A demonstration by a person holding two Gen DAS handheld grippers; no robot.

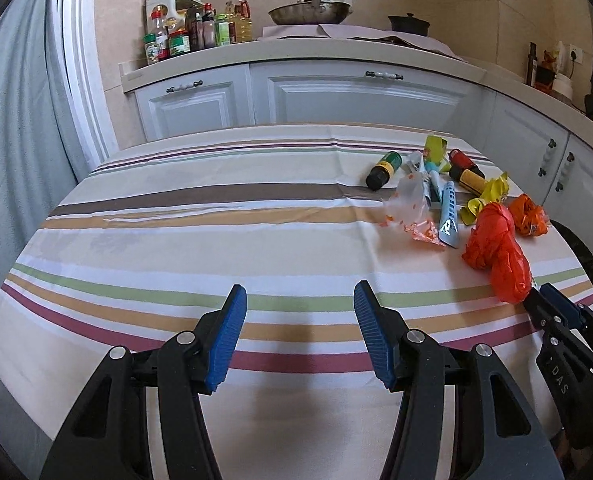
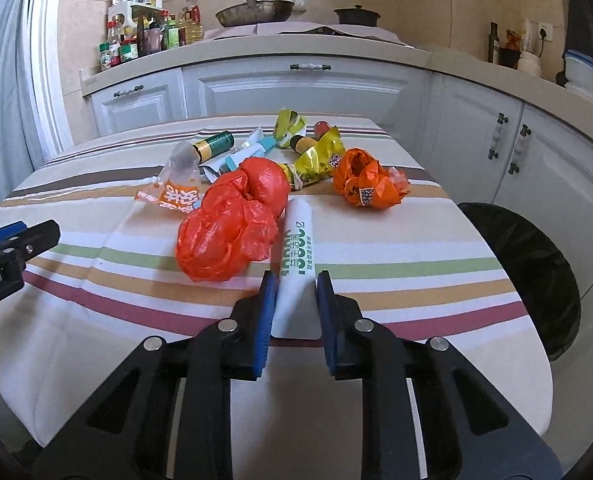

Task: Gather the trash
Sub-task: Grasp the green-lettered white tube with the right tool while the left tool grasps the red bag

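Note:
A heap of trash lies on the striped tablecloth (image 1: 200,240): a red plastic bag (image 2: 232,224) (image 1: 496,248), an orange crumpled wrapper (image 2: 370,184) (image 1: 530,214), yellow wrappers (image 2: 320,158), a clear orange-printed bag (image 2: 176,188) (image 1: 410,204), a blue tube (image 1: 448,212) and small bottles (image 2: 212,146) (image 1: 384,170). My right gripper (image 2: 296,284) is shut on a white roll of bags with green print (image 2: 298,248), beside the red bag. My left gripper (image 1: 300,296) is open and empty over the table's near middle, left of the heap.
A black-lined trash bin (image 2: 532,276) stands right of the table. White kitchen cabinets (image 2: 296,88) run behind, with sauce bottles (image 2: 144,36), a wok (image 2: 256,10) and a pot (image 2: 356,14) on the counter. A curtain (image 1: 12,140) hangs left.

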